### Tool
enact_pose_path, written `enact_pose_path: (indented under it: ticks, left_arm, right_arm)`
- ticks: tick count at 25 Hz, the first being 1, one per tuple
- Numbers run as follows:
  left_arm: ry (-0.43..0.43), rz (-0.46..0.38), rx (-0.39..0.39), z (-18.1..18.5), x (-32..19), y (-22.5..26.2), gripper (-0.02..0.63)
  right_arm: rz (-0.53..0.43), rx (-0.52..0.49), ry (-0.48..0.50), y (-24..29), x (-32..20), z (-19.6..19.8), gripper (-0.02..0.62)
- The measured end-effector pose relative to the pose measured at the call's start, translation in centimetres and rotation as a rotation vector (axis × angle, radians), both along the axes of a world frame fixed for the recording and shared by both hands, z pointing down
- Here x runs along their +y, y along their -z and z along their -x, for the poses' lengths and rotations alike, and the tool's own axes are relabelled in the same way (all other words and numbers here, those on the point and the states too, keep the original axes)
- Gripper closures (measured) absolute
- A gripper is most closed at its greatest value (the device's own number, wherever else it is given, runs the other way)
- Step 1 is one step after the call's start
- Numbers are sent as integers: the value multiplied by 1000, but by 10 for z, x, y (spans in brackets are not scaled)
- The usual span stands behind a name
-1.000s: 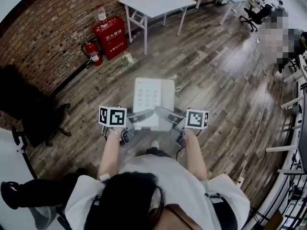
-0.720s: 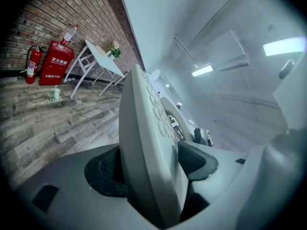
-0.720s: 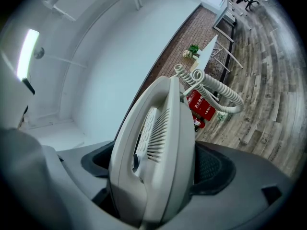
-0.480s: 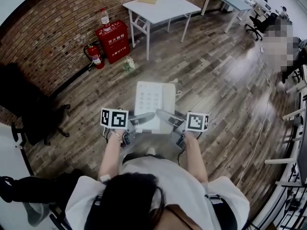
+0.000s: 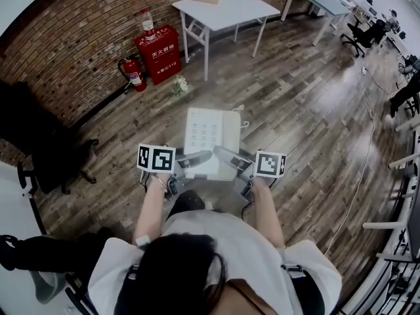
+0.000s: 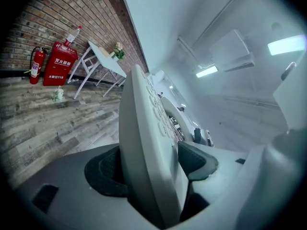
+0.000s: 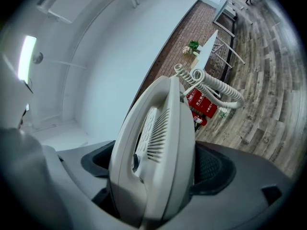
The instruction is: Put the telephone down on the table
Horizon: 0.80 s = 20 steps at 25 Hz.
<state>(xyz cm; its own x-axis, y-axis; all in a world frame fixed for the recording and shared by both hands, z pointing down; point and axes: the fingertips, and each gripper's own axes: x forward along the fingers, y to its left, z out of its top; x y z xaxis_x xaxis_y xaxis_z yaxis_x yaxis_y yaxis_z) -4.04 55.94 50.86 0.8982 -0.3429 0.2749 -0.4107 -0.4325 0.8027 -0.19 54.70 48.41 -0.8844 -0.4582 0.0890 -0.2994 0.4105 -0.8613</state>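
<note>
- I am carrying the telephone (image 5: 209, 135) in mid-air, lying roughly flat with its keypad (image 5: 202, 131) facing up.
- It is showing as a pale, boxy desk set. The handset (image 5: 230, 136) is sitting along its right side, and the coiled cord (image 7: 216, 87) is curling out at the far right corner.
- My left gripper (image 5: 197, 157) is clamping its near left edge and my right gripper (image 5: 226, 155) is clamping its near right edge, pads pressing on both faces.
- The table (image 5: 226, 8) is standing well ahead by the brick wall (image 5: 72, 44), white with thin legs, and the telephone is hanging well apart from it.
</note>
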Motion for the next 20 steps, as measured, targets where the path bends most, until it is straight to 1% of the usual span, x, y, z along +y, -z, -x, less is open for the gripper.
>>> enact_pose_path:
  ticks: [7, 12, 15, 20]
  left_arm:
    - [4, 16, 5, 4, -10, -5, 281]
    - [-9, 24, 0, 3, -18, -10, 281]
    - [-14, 30, 5, 2, -21, -13, 281]
    - [-27, 32, 11, 0, -39, -13, 281]
  right_arm:
    - [14, 5, 7, -5, -11, 4, 155]
    - [14, -19, 1, -7, -18, 5, 155]
    - [20, 5, -8, -13, -22, 2, 155]
    - [24, 9, -19, -13, -39, 0, 155]
